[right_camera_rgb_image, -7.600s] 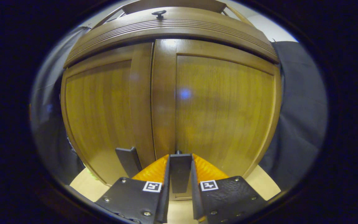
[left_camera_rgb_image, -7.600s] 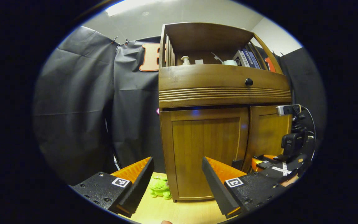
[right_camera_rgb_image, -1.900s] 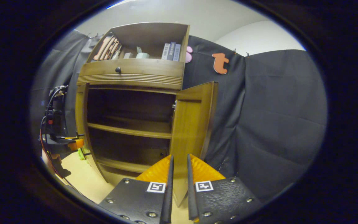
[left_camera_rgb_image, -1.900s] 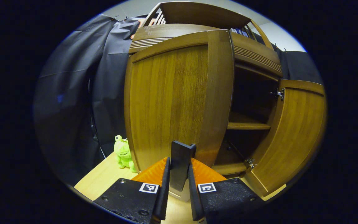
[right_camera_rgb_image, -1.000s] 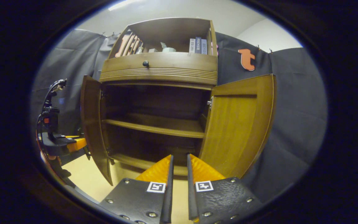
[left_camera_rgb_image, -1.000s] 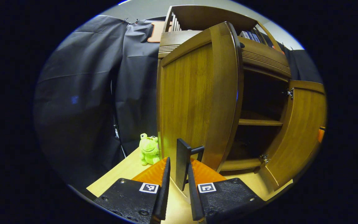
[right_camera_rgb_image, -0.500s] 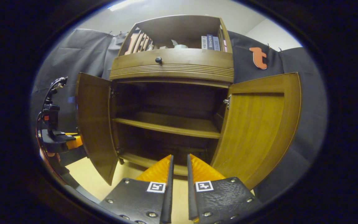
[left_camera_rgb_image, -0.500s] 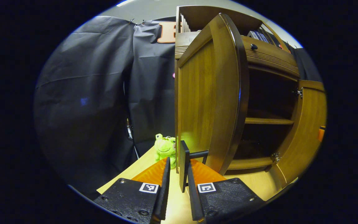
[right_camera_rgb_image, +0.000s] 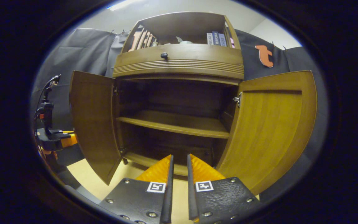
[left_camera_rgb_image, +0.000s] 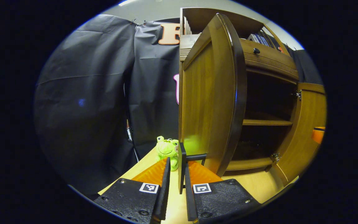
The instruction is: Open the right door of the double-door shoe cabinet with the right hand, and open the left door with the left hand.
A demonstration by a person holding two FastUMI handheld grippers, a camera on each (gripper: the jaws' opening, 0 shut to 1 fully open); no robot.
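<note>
— What am I seeing underneath everything?

— A pale wooden tabletop [left_camera_rgb_image: 253,186], on my left gripper view and again on my right gripper view [right_camera_rgb_image: 85,177].

— What stands on it?

— The shoe cabinet [right_camera_rgb_image: 179,68], straight on the wood. Just beside its left side sits a green plush frog [left_camera_rgb_image: 166,149], upright, facing me.

— And inside the cabinet?

— I see a middle shelf [right_camera_rgb_image: 179,126] and a bottom board [left_camera_rgb_image: 244,163]. Both look bare, though the inside is too dark for me to be sure.
</note>
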